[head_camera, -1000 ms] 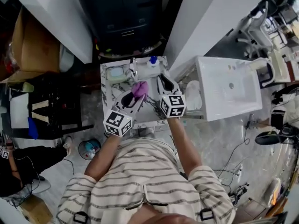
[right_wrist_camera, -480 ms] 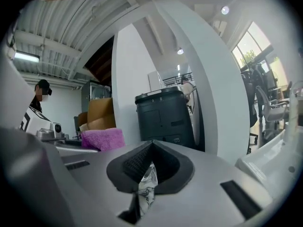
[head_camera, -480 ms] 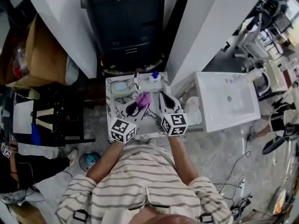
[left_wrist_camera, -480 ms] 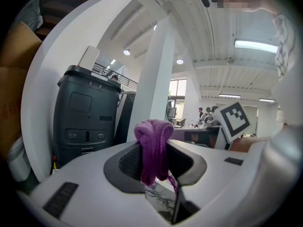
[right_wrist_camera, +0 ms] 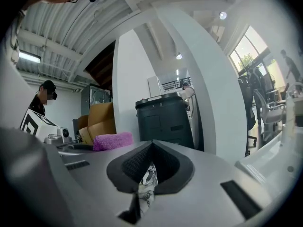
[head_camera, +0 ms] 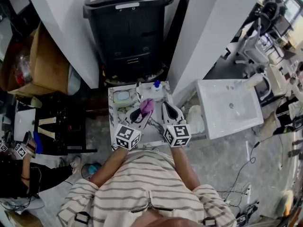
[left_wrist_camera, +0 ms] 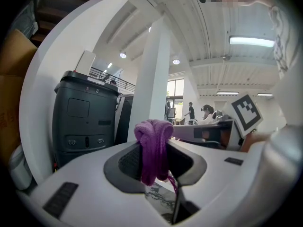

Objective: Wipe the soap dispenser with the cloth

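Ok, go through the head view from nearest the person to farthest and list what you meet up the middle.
striped top → purple cloth → soap dispenser → black bin

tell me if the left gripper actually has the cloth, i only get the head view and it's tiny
observer: yes. in the left gripper view the purple cloth is pinched between the left gripper's fingers, bunched up over their tips.
operator: and the right one, holding anything
observer: no. the right gripper view shows the right gripper's fingers closed together with nothing between them; only the marbled counter shows below.
operator: can either gripper camera see what i'm wiping
observer: no. the soap dispenser is in neither gripper view; both show the black bin and a white column.
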A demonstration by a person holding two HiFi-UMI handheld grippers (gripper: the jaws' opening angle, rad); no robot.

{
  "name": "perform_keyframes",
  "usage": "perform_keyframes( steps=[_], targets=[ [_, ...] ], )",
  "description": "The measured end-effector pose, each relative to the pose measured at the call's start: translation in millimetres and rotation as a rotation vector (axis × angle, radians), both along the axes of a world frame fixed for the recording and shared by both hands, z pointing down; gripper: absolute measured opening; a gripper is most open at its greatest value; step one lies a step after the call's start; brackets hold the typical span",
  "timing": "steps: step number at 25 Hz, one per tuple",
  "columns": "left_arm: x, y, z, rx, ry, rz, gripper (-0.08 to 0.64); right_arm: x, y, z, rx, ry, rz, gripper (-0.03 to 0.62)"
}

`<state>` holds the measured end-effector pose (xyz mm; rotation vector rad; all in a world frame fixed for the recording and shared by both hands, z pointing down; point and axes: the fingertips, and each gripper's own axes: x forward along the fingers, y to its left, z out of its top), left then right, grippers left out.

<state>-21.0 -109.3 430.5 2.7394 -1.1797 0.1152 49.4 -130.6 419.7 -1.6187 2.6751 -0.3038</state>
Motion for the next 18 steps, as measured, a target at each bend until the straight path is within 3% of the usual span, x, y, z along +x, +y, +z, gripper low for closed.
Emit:
perform_keyframes(
  steps=[18],
  targets=[
    [4,-11,-6,0.023,0.011,-0.004,0.112,11,-4,-5,0.017,-0.042,0.018,0.008]
  ],
)
